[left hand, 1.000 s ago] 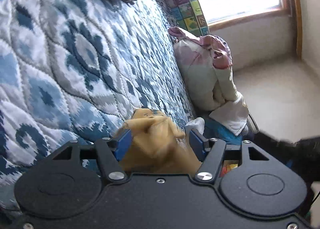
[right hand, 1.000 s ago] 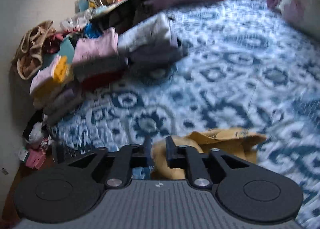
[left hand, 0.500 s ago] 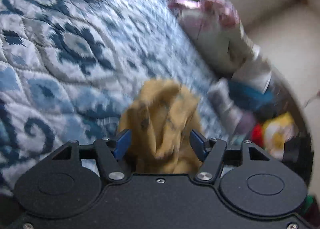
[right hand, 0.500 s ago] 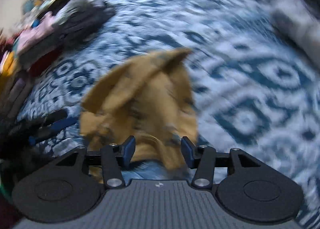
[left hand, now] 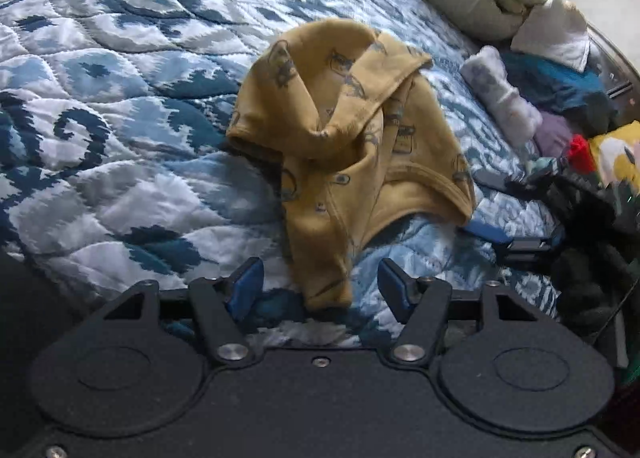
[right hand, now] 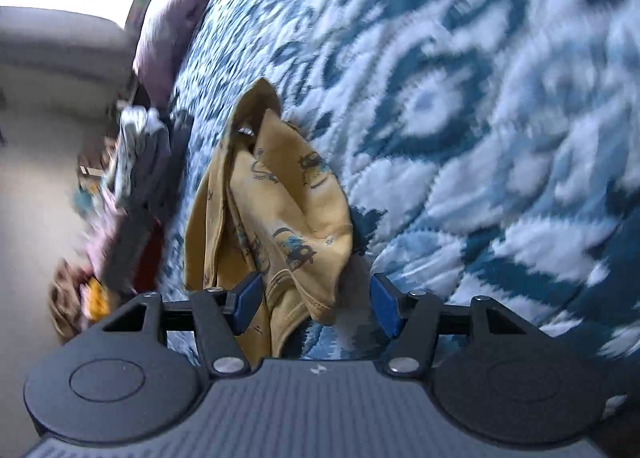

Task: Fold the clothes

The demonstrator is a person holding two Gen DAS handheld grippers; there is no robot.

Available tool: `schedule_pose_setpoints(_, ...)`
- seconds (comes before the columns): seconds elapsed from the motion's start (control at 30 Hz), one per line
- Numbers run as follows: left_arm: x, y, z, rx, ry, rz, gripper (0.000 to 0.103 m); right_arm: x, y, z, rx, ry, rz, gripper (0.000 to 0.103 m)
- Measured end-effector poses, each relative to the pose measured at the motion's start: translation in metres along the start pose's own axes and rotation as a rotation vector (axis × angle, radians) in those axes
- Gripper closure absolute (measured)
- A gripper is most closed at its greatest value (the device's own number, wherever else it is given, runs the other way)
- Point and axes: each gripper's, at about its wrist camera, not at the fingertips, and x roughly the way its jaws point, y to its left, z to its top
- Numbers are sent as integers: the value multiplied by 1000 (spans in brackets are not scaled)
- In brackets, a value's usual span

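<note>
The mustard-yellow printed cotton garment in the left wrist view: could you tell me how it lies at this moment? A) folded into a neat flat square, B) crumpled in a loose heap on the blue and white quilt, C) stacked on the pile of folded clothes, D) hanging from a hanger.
B: the mustard-yellow printed cotton garment sits bunched and creased on the blue and white quilt, with the left tool open around its near end.

Mustard garment (left hand: 352, 146) was soft matt printed knit cloth with ribbed hems; quilt (left hand: 120, 106) stitched, puffy, faintly sheened fabric; left gripper (left hand: 320, 282) matt black plastic, blue rubbery pads (left hand: 246, 286), shiny metal screws (left hand: 231, 351).
</note>
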Motion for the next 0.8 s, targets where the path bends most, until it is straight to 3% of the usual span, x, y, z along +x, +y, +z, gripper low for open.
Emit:
schedule_pose_setpoints(0.07, 0, 2, 0, -5, -13, -4, 64, 5, -6, -2, 42, -23, 37, 49)
schedule_pose_setpoints(0.13, 3, 3, -1, -9, -11, -8, 72, 9, -7, -2, 62, -45, 69, 70)
schedule_pose_setpoints(0.17, 4, 3, -2, -9, -11, -12, 81, 10, -5, -2, 55, -55, 75, 84)
schedule_pose_setpoints(0.2, 3, 2, -2, -9, -16, -17, 92, 11, -2, -2, 48, -66, 80, 92)
schedule_pose_setpoints(0.23, 1, 1, -2, -11, -25, -22, 96, 12, 0, -2, 41, -76, 86, 97)
schedule_pose_setpoints(0.37, -19, 6, 0, -64, -105, -113, 101, -7, 25, -3, -34, -155, 148, 98)
schedule_pose_setpoints(0.57, -71, 10, 13, -196, -255, -357, 101, -61, 70, -3, -140, -271, 242, 99)
schedule_pose_setpoints(0.8, -139, -10, 42, -244, -428, -563, 101, -133, 128, -10, -251, -365, 346, 99)
